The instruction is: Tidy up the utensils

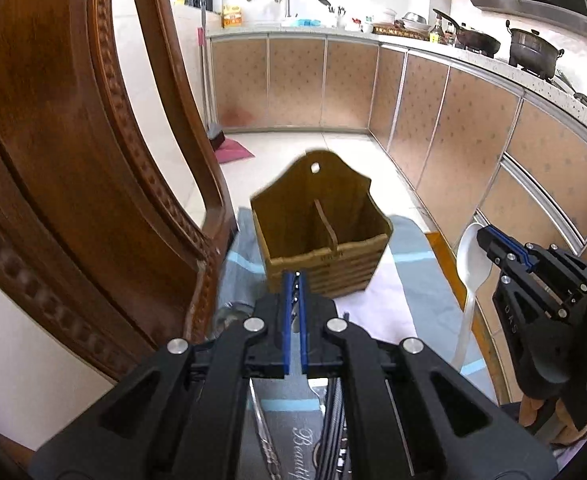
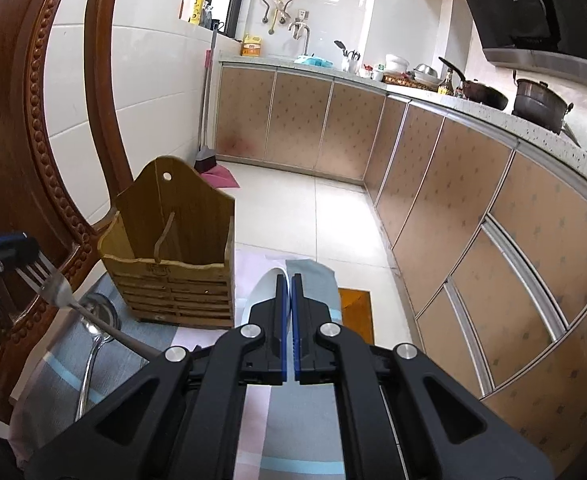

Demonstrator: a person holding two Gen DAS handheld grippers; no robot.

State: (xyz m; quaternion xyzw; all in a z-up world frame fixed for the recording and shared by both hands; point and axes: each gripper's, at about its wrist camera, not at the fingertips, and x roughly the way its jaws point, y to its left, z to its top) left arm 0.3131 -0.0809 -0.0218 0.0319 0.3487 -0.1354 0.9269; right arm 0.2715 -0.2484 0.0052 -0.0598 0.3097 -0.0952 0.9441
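Note:
A two-compartment wooden utensil holder (image 1: 325, 236) (image 2: 173, 248) stands upright on a striped cloth, with nothing showing inside it. My left gripper (image 1: 295, 276) (image 2: 1, 250) is shut on the tines of a metal fork (image 2: 59, 292), just in front and to the left of the holder. The fork's handle (image 1: 263, 420) trails back under the fingers. My right gripper (image 2: 289, 278) (image 1: 483, 240) is shut on a white spoon (image 1: 471, 256) (image 2: 263, 286), to the right of the holder. The spoon's handle hangs down.
A steel ladle (image 2: 97, 312) lies on the cloth (image 2: 53, 364) left of the holder. A carved wooden chair back (image 1: 73, 160) rises close on the left. Kitchen cabinets (image 2: 473, 220) line the right side, with tiled floor (image 2: 313, 208) beyond the cloth's far edge.

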